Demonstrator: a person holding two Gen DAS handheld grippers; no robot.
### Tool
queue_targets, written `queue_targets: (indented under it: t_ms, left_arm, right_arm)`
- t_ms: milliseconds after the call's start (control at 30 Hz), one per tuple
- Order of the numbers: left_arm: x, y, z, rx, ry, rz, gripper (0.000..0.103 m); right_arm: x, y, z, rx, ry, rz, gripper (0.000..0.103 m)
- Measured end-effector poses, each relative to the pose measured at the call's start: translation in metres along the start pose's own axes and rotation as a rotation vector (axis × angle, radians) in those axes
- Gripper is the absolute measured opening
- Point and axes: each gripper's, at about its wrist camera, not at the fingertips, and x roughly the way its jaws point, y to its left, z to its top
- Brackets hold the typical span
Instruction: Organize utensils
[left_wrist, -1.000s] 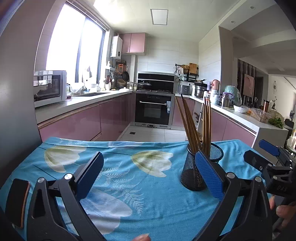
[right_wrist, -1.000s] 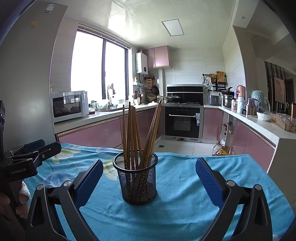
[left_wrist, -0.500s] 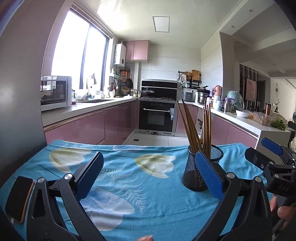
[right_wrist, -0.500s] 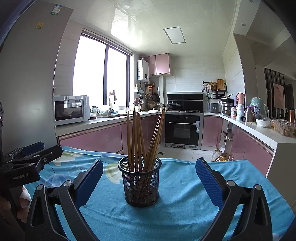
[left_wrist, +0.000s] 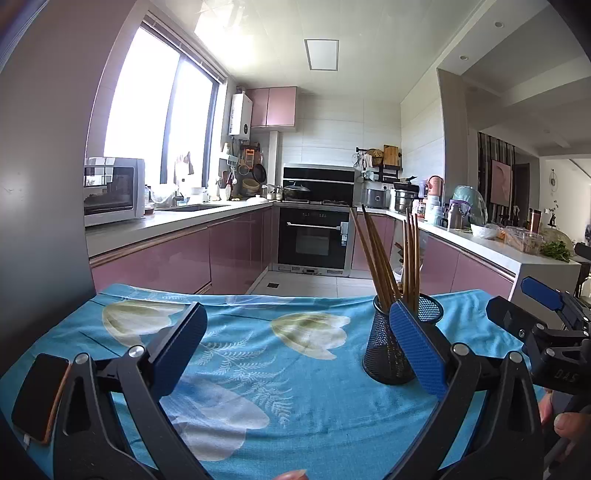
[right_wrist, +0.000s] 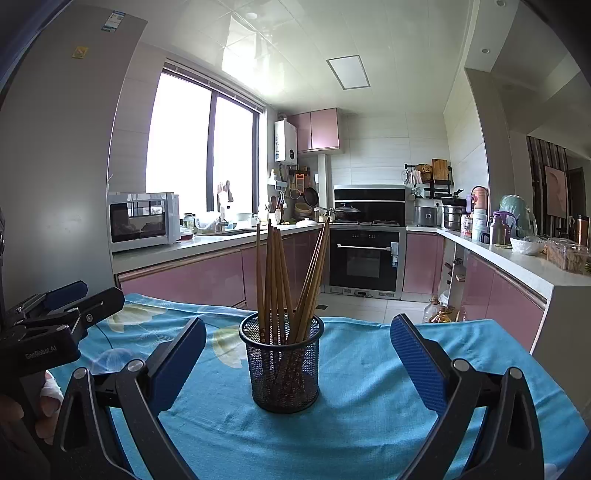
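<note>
A table (right_wrist: 369, 369) under a blue flowered cloth (left_wrist: 258, 354) carries a black mesh cup (right_wrist: 284, 373), centred before the right hand-held gripper (right_wrist: 298, 363) and right of the left hand-held gripper (left_wrist: 297, 349); both stand with fingers wide apart, empty. Its wooden chopsticks (right_wrist: 280, 280) lean in two bunches. They look light, stiff and smooth, likely best pinched high on the shafts. Their tips blur behind the mesh, and a phone (left_wrist: 38, 397), perhaps, sits cut off at the near left.

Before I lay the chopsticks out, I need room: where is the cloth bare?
Bare cloth lies left of the mesh cup, up to the phone at the left edge, and right of the cup. Only the cup with its chopsticks crowds.
</note>
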Motion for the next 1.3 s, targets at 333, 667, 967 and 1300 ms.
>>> queue_targets:
  t_ms: [333,667,967,1300]
  left_arm:
    - [-0.0014,-0.0013,-0.0003,0.005,-0.002,-0.004,0.097]
    - [-0.0015,-0.0021,-0.0005,0.006,-0.011,0.001,0.097]
    - [-0.0036,-0.0017,-0.0008,0.007,-0.016,0.004,0.097]
    - [-0.0062,-0.0003,0.0008,0.010,-0.023,0.005,0.097]
  right_arm:
    - [-0.0014,0.0003,0.0002,0.004,-0.001,0.001,0.097]
    - [-0.0026,-0.0002,0.0008,0.004,-0.002,-0.001,0.097]
    - [-0.0032,-0.0004,0.0010,0.006,0.000,-0.001,0.097]
    - [-0.0052,0.0002,0.0017,0.007,-0.003,-0.003,0.097]
